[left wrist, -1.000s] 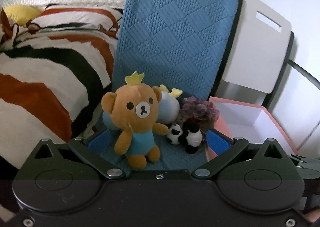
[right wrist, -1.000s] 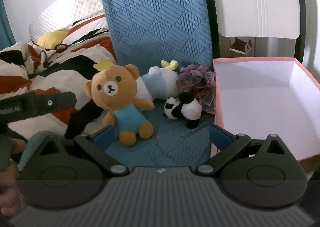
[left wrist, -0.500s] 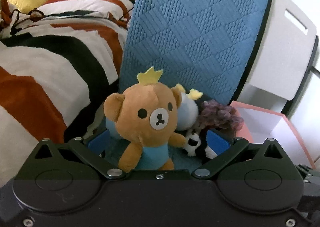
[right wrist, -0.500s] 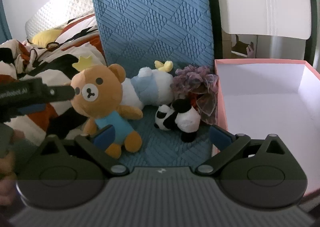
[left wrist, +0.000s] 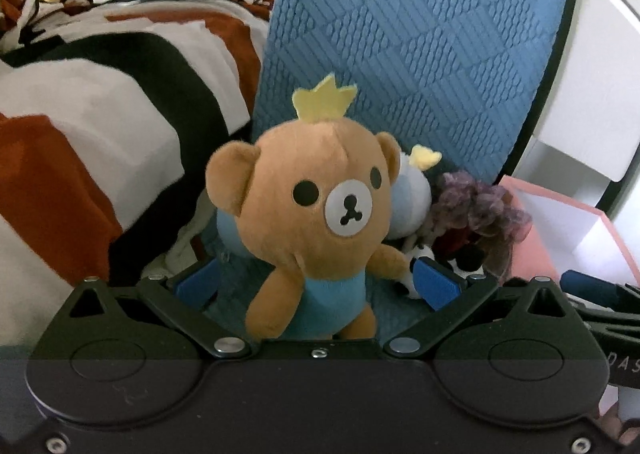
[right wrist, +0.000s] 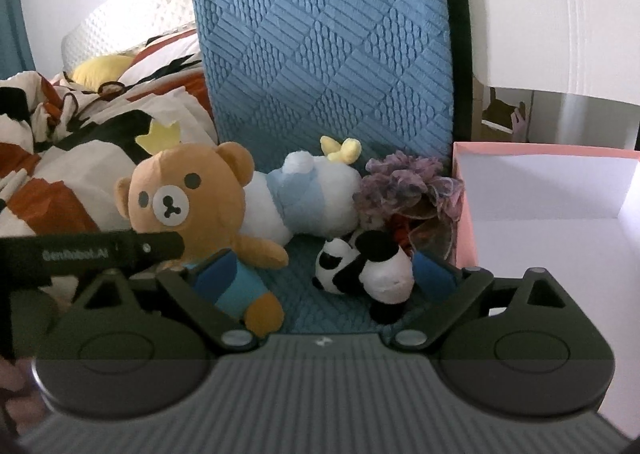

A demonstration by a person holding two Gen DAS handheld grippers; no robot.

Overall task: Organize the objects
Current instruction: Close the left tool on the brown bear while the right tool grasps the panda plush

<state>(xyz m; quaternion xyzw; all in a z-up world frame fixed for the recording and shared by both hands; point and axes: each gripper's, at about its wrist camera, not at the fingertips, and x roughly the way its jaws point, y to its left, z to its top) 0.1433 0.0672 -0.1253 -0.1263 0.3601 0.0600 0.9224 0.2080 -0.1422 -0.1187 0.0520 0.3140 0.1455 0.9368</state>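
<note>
The big blue cushion fills the top middle of the left view, standing up like a chair back. The striped bed cover fills the left side. The pink box sits on the right of the right view, and it looks empty inside.

The toys sit in a bunch in the middle, at the foot of the cushion. The brown bear with the yellow crown is now much bigger in the left view than a second ago. That means the left gripper has moved in close. Its jaws are wide open, one blue pad on each side of the bear's tummy, not squeezing yet.

Behind the bear lies a white and blue soft toy, then a purple frilly thing right beside the box. The little panda lies in front.

The right gripper has come closer too. Its jaws are open, with the panda and the bear's legs between them.

I think the bear gets grabbed next and goes in the box. Nothing is put away yet.
</note>
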